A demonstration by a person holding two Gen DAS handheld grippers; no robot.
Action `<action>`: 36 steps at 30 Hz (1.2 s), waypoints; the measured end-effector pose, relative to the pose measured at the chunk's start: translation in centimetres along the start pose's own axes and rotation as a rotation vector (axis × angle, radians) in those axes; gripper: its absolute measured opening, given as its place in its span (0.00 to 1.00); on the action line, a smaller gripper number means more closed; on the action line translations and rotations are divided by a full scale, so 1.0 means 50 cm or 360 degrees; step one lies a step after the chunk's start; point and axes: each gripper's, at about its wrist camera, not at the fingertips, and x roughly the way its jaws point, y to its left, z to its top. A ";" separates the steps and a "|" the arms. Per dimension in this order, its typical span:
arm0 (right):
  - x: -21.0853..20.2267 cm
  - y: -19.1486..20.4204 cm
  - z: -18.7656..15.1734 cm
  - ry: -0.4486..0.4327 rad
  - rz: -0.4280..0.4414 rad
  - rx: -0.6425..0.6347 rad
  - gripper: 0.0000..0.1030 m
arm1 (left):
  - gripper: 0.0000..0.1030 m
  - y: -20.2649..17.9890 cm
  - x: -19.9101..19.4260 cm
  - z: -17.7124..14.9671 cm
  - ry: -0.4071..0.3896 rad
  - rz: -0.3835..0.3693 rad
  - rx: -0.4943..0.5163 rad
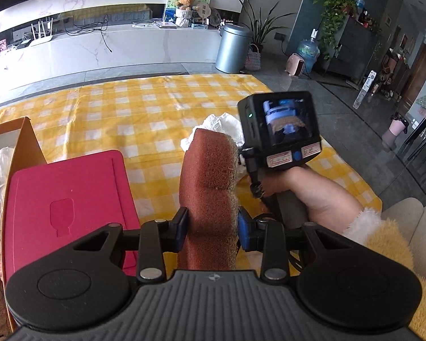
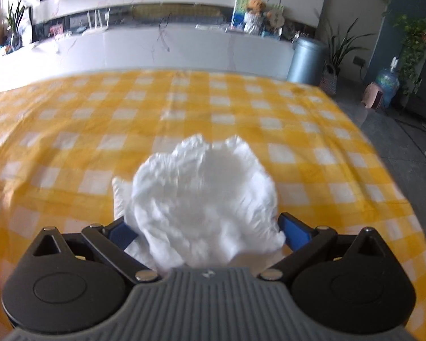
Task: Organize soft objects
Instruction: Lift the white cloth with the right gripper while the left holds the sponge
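Note:
A brown, rough-faced sponge (image 1: 210, 187) stands upright between the blue pads of my left gripper (image 1: 211, 224), which is shut on its lower part, above the yellow checked cloth (image 1: 127, 113). Just beyond the sponge lies a crumpled white wad (image 1: 224, 125) of soft material. In the right wrist view, blurred by motion, the same white wad (image 2: 204, 196) sits on the cloth between the widely spread jaws of my right gripper (image 2: 208, 233). The blue pads (image 2: 295, 231) flank its sides without squeezing it. The right gripper's camera body (image 1: 284, 130) and the hand (image 1: 321, 196) holding it show right of the sponge.
A red flat lid (image 1: 68, 207) lies at the left, beside a cardboard box (image 1: 28, 147) holding plastic bags and fuzzy items. A fluffy yellow sleeve (image 1: 383, 244) is at the right. Past the table stand a white counter (image 1: 127, 45) and a metal bin (image 1: 233, 48).

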 end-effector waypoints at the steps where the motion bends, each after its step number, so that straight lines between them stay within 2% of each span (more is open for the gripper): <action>1: 0.002 -0.005 -0.001 -0.0017 -0.0004 0.0051 0.98 | 0.39 0.003 -0.004 -0.001 -0.0003 0.0004 -0.0004; 4: 0.013 -0.033 0.010 0.0108 0.0081 0.0187 0.97 | 0.39 0.009 -0.018 -0.007 -0.0016 0.0008 -0.0014; 7: 0.002 -0.033 0.007 0.0094 0.0116 0.0105 0.84 | 0.39 0.012 -0.023 -0.009 -0.0010 0.0006 -0.0035; 8: -0.005 -0.031 0.006 0.0077 0.0152 0.0079 0.70 | 0.39 0.012 -0.024 -0.008 -0.0009 0.0000 -0.0039; 9: -0.011 -0.028 0.007 0.0068 0.0180 0.0048 0.51 | 0.39 0.012 -0.027 -0.013 -0.0009 -0.0008 -0.0041; 12: -0.021 -0.024 0.008 0.0085 0.0210 -0.0003 0.29 | 0.39 0.009 -0.027 -0.017 0.0000 -0.0021 -0.0043; 14: -0.028 -0.026 0.006 0.0096 0.0226 -0.0023 0.23 | 0.39 0.008 -0.027 -0.020 0.0003 -0.0013 -0.0041; 18: -0.052 -0.037 0.002 0.0178 0.0218 -0.0005 0.21 | 0.39 0.012 -0.029 -0.021 0.0000 -0.0006 -0.0056; 20: -0.082 -0.037 -0.020 0.0235 0.0208 0.0008 0.22 | 0.39 0.013 -0.033 -0.023 -0.0007 -0.0011 -0.0069; 22: -0.112 -0.031 -0.047 0.0288 0.0197 -0.0011 0.26 | 0.39 0.014 -0.040 -0.026 -0.0017 -0.0018 -0.0080; 23: -0.122 -0.031 -0.057 0.0315 0.0196 -0.0001 0.41 | 0.39 0.014 -0.046 -0.027 -0.0026 -0.0023 -0.0086; 24: -0.131 -0.030 -0.066 0.0360 0.0200 0.0014 0.65 | 0.39 0.015 -0.052 -0.028 -0.0036 -0.0030 -0.0086; 26: -0.144 -0.027 -0.081 0.0448 0.0224 -0.0032 0.98 | 0.39 0.014 -0.066 -0.031 -0.0042 -0.0070 -0.0049; 28: -0.172 -0.021 -0.105 0.0421 0.0200 -0.0180 0.97 | 0.39 0.017 -0.076 -0.032 -0.0035 -0.0098 -0.0026; 32: -0.223 -0.031 -0.115 0.0322 0.0038 -0.0430 0.97 | 0.39 0.029 -0.088 -0.034 -0.0030 -0.0060 0.0044; 34: -0.248 -0.037 -0.103 0.0229 0.0057 -0.0539 0.98 | 0.39 0.034 -0.092 -0.037 -0.0025 -0.0041 0.0074; 36: -0.258 -0.037 -0.088 0.0204 0.0143 -0.0662 0.98 | 0.38 0.044 -0.095 -0.040 -0.0021 -0.0062 0.0059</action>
